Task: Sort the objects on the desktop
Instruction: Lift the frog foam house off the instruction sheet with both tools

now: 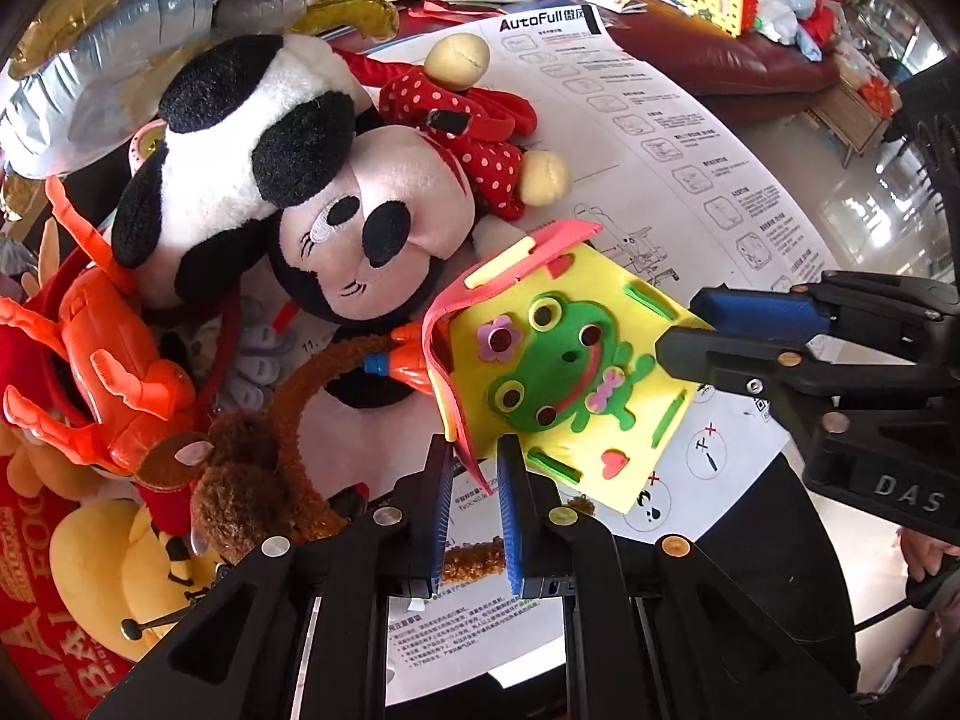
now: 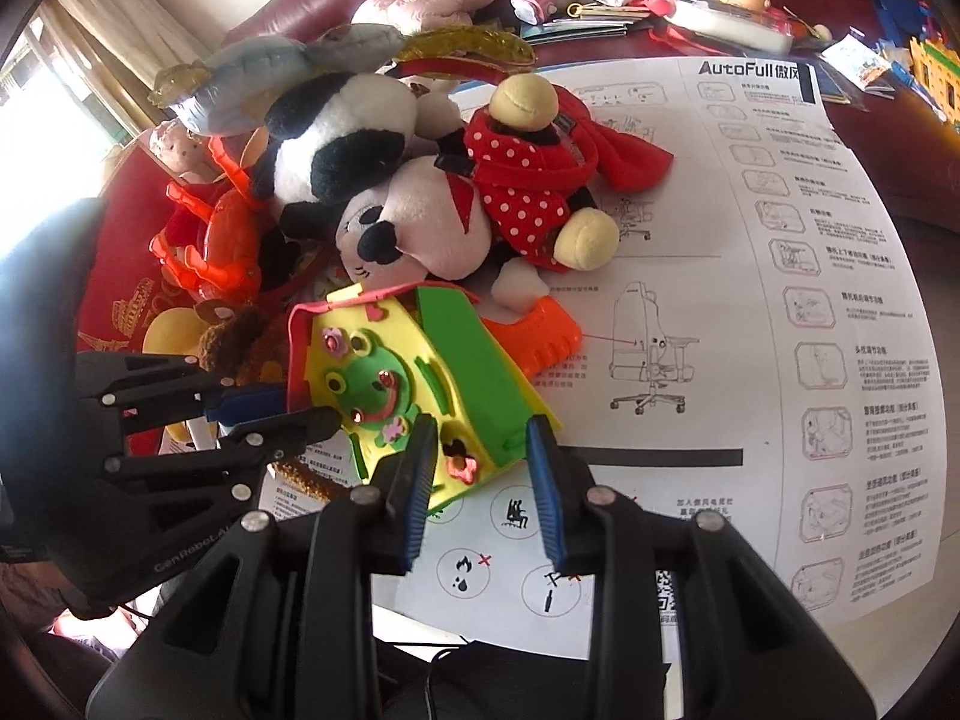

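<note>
A yellow foam frog bag [image 1: 576, 366] with a pink handle lies on a white instruction sheet [image 1: 690, 138], against a pile of toys. My left gripper [image 1: 474, 456] has its jaws a little apart around the bag's pink edge. My right gripper [image 2: 480, 438] is open, its fingers on either side of the bag's [image 2: 414, 384] near green-and-yellow corner. It also shows in the left wrist view [image 1: 690, 330] at the bag's right edge. The left gripper shows in the right wrist view [image 2: 300, 408] at the bag's left side.
The pile holds a Minnie Mouse plush [image 1: 384, 240], a panda plush [image 1: 240, 138], an orange plastic toy [image 1: 114, 372], a brown plush [image 1: 252, 480] and a yellow plush [image 1: 120, 564]. An orange plastic piece [image 2: 540, 336] lies behind the bag. Clutter and a red sofa [image 1: 720, 54] lie beyond.
</note>
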Available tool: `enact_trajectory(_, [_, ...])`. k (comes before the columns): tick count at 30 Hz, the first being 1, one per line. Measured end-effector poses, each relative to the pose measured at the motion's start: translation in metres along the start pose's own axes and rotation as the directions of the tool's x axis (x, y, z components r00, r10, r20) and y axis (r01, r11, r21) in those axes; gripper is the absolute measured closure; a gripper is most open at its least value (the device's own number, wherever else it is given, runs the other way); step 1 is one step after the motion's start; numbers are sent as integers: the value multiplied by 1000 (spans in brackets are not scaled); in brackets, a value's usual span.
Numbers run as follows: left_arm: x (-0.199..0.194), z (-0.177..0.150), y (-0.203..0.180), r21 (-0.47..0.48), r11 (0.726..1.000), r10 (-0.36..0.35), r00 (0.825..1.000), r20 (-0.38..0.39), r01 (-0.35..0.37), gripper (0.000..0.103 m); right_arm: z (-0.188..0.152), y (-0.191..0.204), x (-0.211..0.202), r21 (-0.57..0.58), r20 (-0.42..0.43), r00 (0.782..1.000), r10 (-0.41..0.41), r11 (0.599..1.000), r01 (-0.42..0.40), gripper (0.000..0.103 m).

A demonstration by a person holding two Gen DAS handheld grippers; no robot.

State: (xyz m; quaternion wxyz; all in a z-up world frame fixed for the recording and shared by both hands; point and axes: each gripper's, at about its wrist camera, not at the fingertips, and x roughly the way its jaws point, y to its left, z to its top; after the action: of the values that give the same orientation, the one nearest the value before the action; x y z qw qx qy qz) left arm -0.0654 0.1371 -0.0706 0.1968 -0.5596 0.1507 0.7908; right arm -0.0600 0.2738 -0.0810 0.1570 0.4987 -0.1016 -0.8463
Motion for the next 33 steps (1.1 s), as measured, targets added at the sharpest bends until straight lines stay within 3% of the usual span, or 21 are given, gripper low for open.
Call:
enact_trajectory(7, [4,2,-2,5,1000,21,1000,-14,-21,89,2,-3,6,21,-6,1000,25,999,-25,72])
enact_trajectory(18, [9,8,-4,8,1000,-1,1000,-26,1,89,3,1,7,16,-28,999,45,999,-45,71])
enact_trajectory(24, [12,11,-2,17,1000,-9,999,-37,9,89,2,-1,13,23,-42,999,35,999,-34,57])
enact_trajectory(33, [16,17,-5,38,999,-21,999,-47,23,89,-1,0,20,20,-53,998,25,1000,-24,59])
